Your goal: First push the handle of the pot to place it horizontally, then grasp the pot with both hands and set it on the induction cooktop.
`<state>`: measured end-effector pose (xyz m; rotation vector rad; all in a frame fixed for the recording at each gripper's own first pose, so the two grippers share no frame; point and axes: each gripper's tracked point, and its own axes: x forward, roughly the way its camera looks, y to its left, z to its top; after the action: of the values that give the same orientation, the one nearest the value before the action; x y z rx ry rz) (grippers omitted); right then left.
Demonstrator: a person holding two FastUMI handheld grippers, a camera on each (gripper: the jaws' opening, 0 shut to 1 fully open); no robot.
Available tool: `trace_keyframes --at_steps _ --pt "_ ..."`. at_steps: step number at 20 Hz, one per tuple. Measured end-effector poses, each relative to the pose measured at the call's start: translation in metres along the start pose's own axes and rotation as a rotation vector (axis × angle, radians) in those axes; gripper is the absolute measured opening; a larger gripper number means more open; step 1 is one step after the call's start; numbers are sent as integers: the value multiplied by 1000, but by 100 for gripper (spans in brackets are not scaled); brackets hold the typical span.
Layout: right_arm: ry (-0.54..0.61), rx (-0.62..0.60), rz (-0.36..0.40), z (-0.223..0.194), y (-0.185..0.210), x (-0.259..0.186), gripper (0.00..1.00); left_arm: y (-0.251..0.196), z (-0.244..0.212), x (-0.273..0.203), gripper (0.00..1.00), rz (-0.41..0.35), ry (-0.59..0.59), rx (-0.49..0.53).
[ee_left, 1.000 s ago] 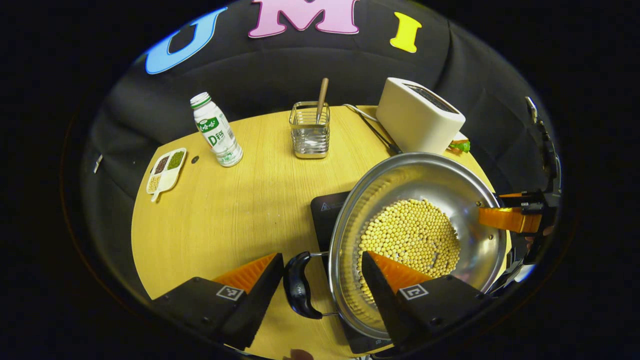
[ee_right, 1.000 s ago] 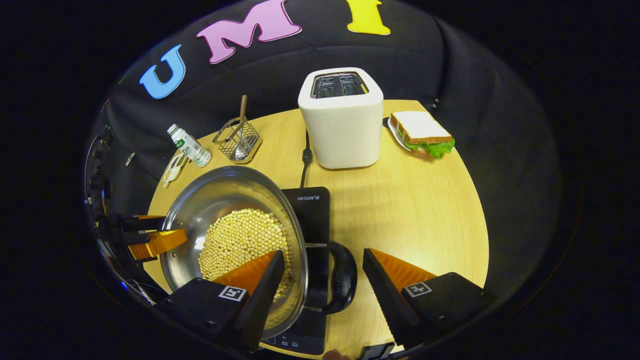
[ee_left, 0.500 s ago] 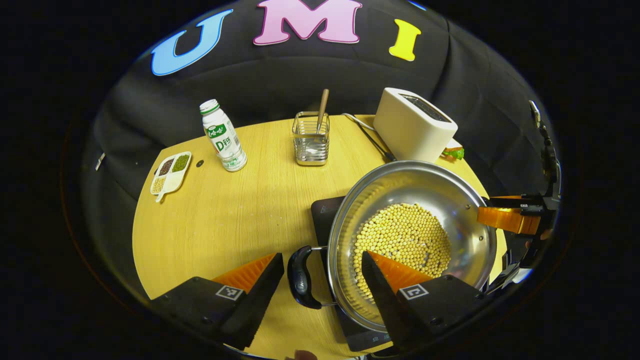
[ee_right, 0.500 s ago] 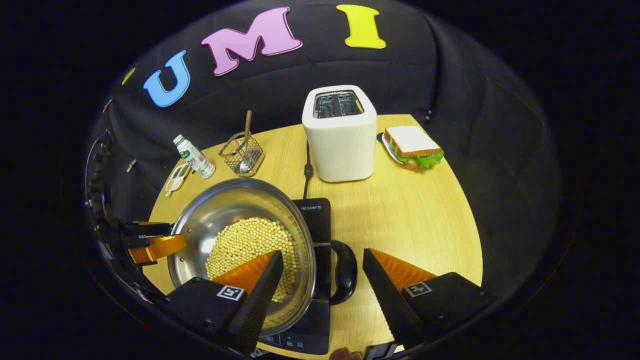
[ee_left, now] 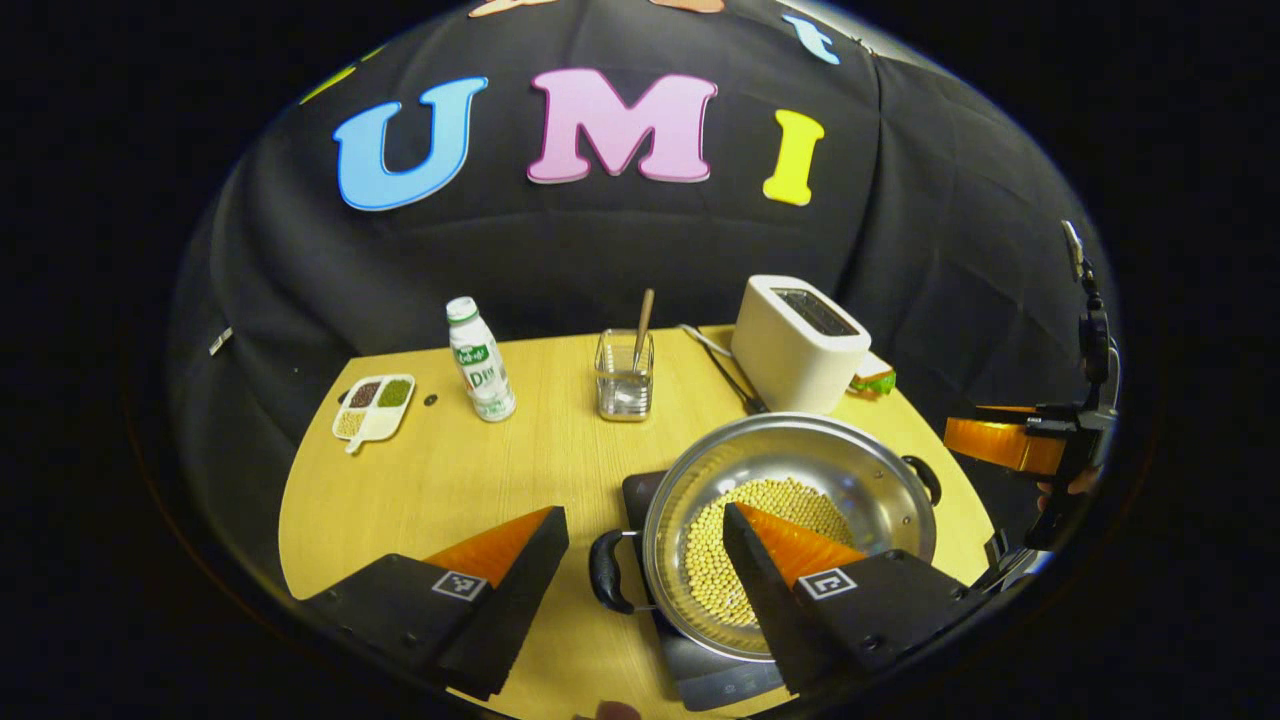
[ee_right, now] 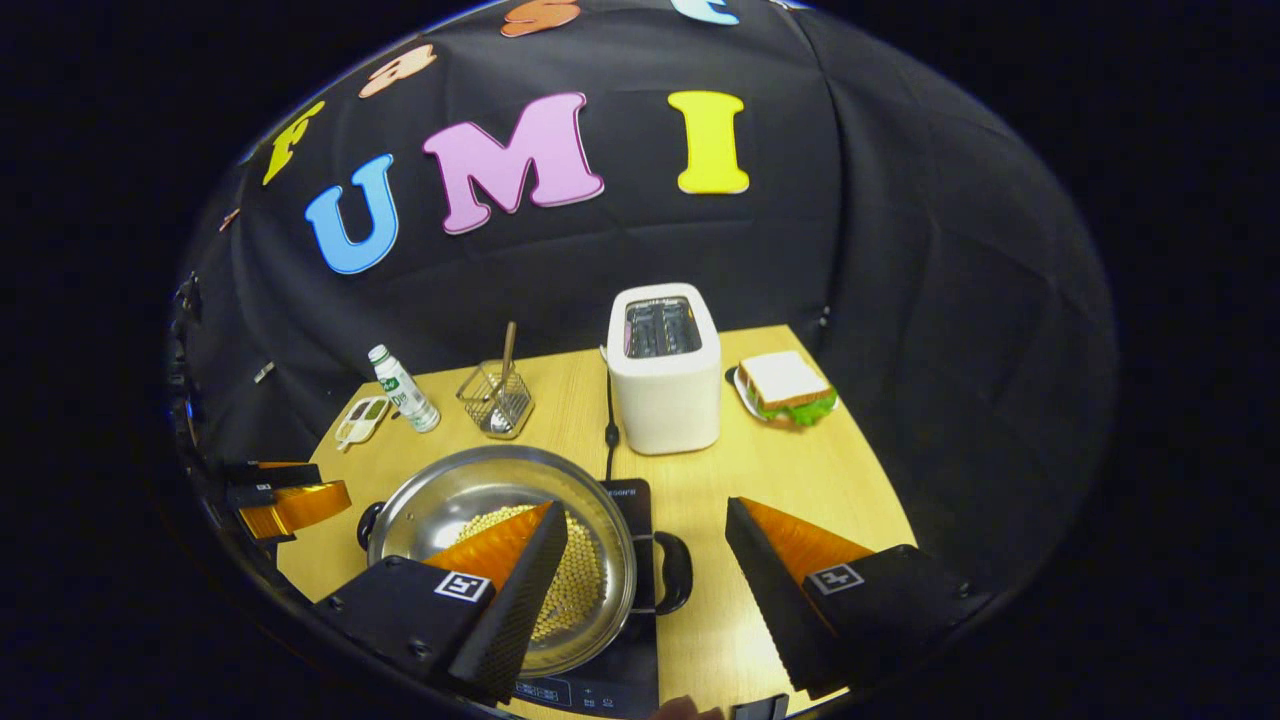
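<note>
Resting on cooktop (ee_left: 640, 488), pot (ee_left: 790, 480); both claws now withdrawn, open.

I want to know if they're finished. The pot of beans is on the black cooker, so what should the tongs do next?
Probably just back both tongs away. The pot sits on the induction cooktop, its handles lie level, and the left tongs and right tongs stand open, apart from it, so likely nothing is left to do.
</note>
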<state>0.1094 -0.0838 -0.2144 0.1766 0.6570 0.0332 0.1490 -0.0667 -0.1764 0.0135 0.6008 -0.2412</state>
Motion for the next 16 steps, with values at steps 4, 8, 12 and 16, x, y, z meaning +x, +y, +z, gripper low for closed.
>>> trace_keyframes --at_steps 4,8,12,16 --pt "-171 -46 -35 52 4 -34 99 0 42 -34 97 14 -133 2" --pt "-311 -100 -64 92 10 -70 99 1 77 -65 97 24 -247 15" --pt "-409 -134 -71 123 23 -99 98 0 109 -101 96 41 -382 7" --pt "-526 -132 -76 156 38 -132 97 15 133 -141 96 86 -487 -28"
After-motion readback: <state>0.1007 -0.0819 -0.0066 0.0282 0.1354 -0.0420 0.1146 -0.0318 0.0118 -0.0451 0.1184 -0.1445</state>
